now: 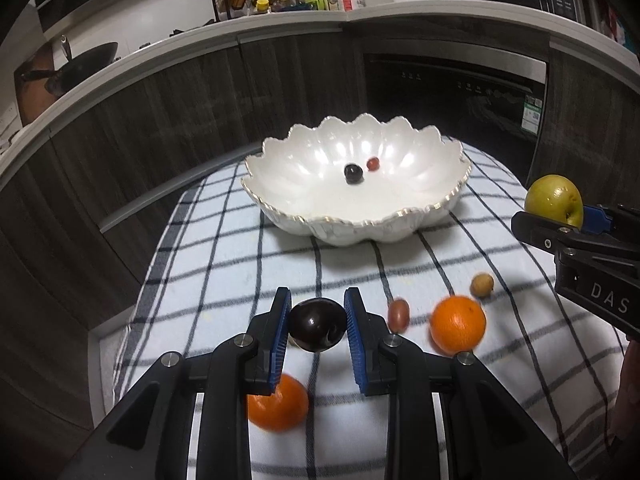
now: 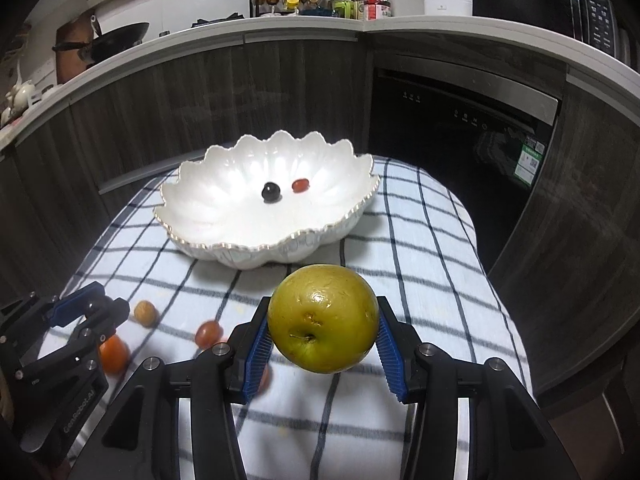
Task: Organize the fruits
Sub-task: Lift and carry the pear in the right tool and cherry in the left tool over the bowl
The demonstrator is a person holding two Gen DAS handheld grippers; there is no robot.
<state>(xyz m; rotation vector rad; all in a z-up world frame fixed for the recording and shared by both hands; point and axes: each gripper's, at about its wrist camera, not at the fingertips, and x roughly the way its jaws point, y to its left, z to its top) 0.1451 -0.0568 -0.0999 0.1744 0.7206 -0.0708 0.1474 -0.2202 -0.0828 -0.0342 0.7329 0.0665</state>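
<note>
We hold two fruits at once. The left gripper (image 1: 316,326) is clamped on a dark plum (image 1: 317,324) at the lower centre of the left wrist view; the right gripper (image 2: 322,338) grips a green apple (image 2: 323,318) at the lower centre of the right wrist view. The scalloped white bowl (image 1: 420,216) sits mid-frame on the checked cloth (image 1: 224,264), with two small fruits already inside.

To do this step well, we judge the following:
1. Carry each fruit clear above the bowl's rim.
2. Lower close to the bowl floor before letting go, as round fruit rolls.
3. Release one side at a time, keeping the grippers apart.

Two oranges (image 1: 457,325) and smaller fruits remain on the cloth.
</note>
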